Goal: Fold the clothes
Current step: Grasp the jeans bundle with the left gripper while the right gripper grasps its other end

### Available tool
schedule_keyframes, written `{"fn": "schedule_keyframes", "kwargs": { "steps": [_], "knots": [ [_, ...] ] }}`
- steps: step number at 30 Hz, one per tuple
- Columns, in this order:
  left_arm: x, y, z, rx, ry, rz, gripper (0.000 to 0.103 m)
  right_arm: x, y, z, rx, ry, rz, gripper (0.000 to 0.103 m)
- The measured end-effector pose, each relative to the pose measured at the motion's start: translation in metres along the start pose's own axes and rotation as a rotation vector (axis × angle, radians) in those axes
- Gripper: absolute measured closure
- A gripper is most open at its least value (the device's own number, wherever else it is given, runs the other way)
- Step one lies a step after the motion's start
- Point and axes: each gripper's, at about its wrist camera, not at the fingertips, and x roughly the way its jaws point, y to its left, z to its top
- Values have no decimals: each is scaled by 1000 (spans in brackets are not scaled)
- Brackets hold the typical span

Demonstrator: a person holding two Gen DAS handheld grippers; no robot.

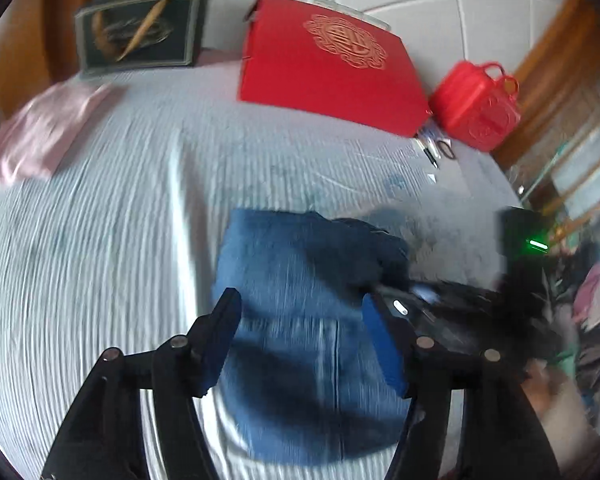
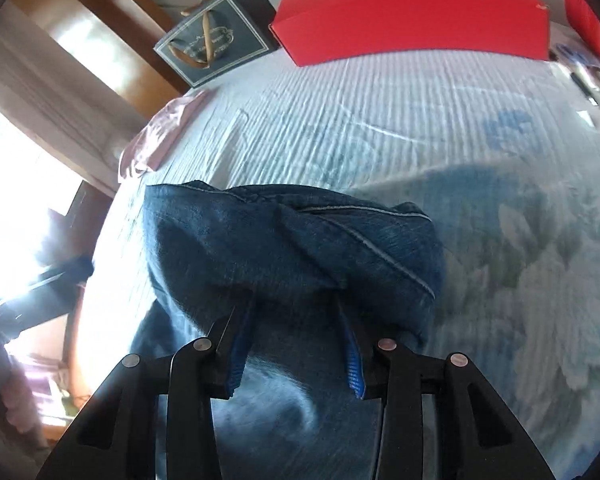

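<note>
A pair of blue jeans (image 1: 300, 320) lies partly folded on the pale striped bed cover (image 1: 120, 220). My left gripper (image 1: 300, 332) is open, its jaws spread wide above the jeans, holding nothing. The right gripper shows at the right of the left wrist view (image 1: 432, 300), reaching in at the jeans' dark folded end. In the right wrist view the jeans (image 2: 292, 248) are bunched up over my right gripper (image 2: 296, 320). Its fingertips are hidden under the denim fold and the jaws stand apart. Whether they pinch the cloth is hidden.
A red flat box (image 1: 328, 64), a red case with handles (image 1: 476, 104) and a dark framed box (image 1: 140, 32) stand along the far edge of the bed. A pink garment (image 1: 40, 132) lies at the far left. Pens and scissors (image 1: 436, 148) lie by the red box.
</note>
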Motion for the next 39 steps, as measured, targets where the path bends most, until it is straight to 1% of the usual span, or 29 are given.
{"fn": "schedule_keyframes", "kwargs": {
  "steps": [3,5,6,7,8,9,10,11,13,14,16,17,18,20,21,23,25,26,27,28,29,31,33,34,35,36,37,38,39],
  "knots": [
    [43,5,20,10,67,92,41,-31,11,-23,-35,-26,-11,62],
    [64,18,22,21,102,169,41,-44,14,-45,-57,-5,-12,62],
    [72,25,21,23,114,187,40,-47,15,-56,-66,12,-8,62],
    [82,29,20,19,126,192,39,-42,16,-65,-76,41,-11,62],
    [89,31,20,19,133,199,35,-34,16,-75,-88,79,-23,63],
    [91,30,20,27,131,210,27,-25,15,-84,-86,114,-41,64],
    [91,29,20,37,129,219,25,-13,11,-90,-69,147,-69,64],
    [91,30,20,41,128,219,23,-8,10,-94,-58,161,-84,65],
    [83,34,18,27,135,194,23,-12,11,-95,-45,150,-87,65],
    [75,37,16,14,138,174,23,-16,11,-96,-36,142,-84,64],
    [49,42,7,-7,119,129,21,-32,8,-98,-4,101,-72,60],
    [35,44,0,-16,109,121,12,-41,5,-98,18,69,-68,53],
    [29,47,-7,-30,110,118,0,-48,1,-98,44,39,-62,40],
    [25,55,-21,-73,126,101,0,-58,-10,-96,104,-9,-46,27],
    [22,59,-28,-95,135,92,0,-59,-16,-95,130,-23,-37,26],
    [26,64,-41,-149,151,86,0,-57,-27,-92,170,-10,-25,26],
    [31,60,-50,-176,156,83,0,-53,-33,-90,193,0,-10,26],
    [33,58,-54,-186,159,81,3,-51,-35,-89,201,2,-6,26],
    [36,55,-59,-192,165,81,10,-51,-37,-88,206,2,-5,26],
    [41,52,-64,-196,179,76,13,-50,-40,-87,211,2,-4,27],
    [47,51,-68,-210,197,64,19,-50,-42,-85,217,2,-3,29],
    [55,49,-72,-233,219,73,21,-44,-46,-74,230,-3,1,33],
    [57,42,-72,-202,212,108,23,-33,-53,-64,241,4,3,34],
    [56,41,-73,-208,215,98,29,-25,-55,-60,250,20,18,34],
    [53,40,-74,-222,221,69,57,-14,-57,-58,259,51,35,40],
    [51,39,-75,-236,227,40,60,-6,-57,-59,263,85,48,46],
    [51,36,-75,-225,230,34,60,-4,-54,-60,248,95,39,48],
    [53,32,-77,-192,229,55,59,-4,-50,-61,222,98,15,50],
    [56,32,-78,-193,229,59,59,-4,-48,-61,204,104,0,52]
  ]
}}
